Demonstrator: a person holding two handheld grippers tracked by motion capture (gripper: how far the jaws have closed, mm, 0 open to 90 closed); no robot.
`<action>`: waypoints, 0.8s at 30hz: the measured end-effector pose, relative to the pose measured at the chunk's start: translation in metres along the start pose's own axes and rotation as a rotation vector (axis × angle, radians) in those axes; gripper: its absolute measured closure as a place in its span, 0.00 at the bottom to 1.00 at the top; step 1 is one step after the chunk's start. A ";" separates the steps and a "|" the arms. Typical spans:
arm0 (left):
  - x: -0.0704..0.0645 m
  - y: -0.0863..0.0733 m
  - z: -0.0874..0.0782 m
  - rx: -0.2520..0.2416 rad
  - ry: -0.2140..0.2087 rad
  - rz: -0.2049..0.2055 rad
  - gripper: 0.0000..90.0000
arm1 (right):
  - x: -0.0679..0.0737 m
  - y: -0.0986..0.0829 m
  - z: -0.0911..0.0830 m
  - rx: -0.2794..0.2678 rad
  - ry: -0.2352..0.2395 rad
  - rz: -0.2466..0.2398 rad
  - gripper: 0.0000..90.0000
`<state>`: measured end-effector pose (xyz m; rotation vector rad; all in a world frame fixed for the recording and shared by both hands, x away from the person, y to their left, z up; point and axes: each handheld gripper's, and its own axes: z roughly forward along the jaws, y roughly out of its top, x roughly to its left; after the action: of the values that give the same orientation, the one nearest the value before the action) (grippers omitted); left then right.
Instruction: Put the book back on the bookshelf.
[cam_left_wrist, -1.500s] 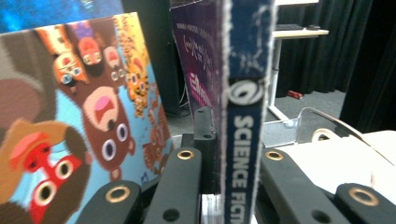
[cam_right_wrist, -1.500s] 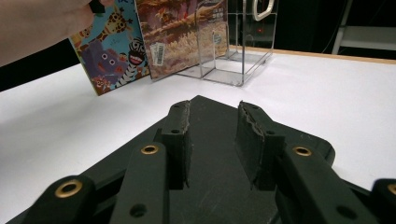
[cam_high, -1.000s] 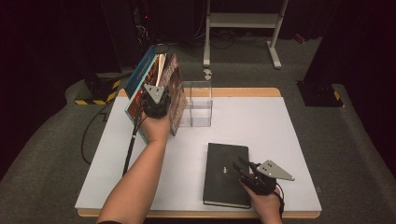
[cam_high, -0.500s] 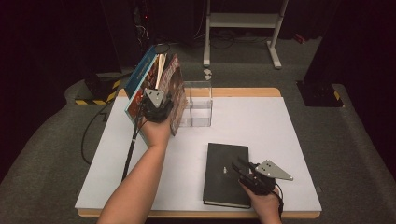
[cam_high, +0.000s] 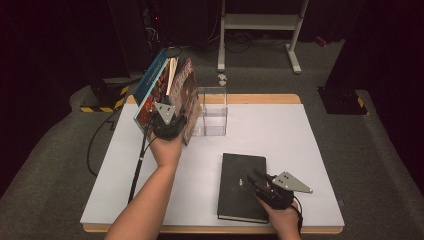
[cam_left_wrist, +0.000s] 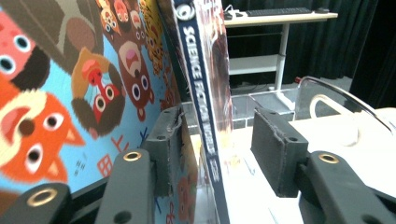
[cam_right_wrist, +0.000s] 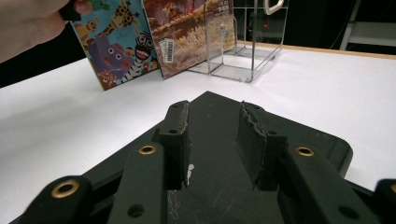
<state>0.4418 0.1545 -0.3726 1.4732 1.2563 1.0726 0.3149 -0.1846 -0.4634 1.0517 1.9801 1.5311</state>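
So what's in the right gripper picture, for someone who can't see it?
The right gripper rests its open fingers on a flat black book on a white table. Behind stand colourful picture books leaning beside a clear plastic rack.

From where I sit, very little has shifted over the last second. My left gripper (cam_high: 169, 121) has eased slightly down and toward me along the leaning books (cam_high: 167, 97), and the forearm behind it now comes in at a slightly steeper angle. The books themselves seem to tilt a touch more upright against the clear acrylic holder (cam_high: 212, 111). My right gripper (cam_high: 256, 181) has crept marginally forward over the black notebook (cam_high: 235, 172).
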 end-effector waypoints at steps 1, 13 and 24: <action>0.001 -0.001 -0.003 -0.001 -0.004 -0.008 0.58 | 0.000 0.000 0.000 -0.001 0.000 0.000 0.70; -0.002 -0.018 -0.030 0.025 -0.073 -0.007 0.54 | -0.002 0.000 -0.001 0.001 -0.005 -0.008 0.70; -0.007 -0.047 -0.053 0.070 -0.178 -0.010 0.51 | -0.003 -0.001 0.000 0.011 -0.012 -0.010 0.69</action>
<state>0.3793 0.1567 -0.4064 1.5775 1.1842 0.8780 0.3162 -0.1872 -0.4649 1.0516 1.9853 1.5067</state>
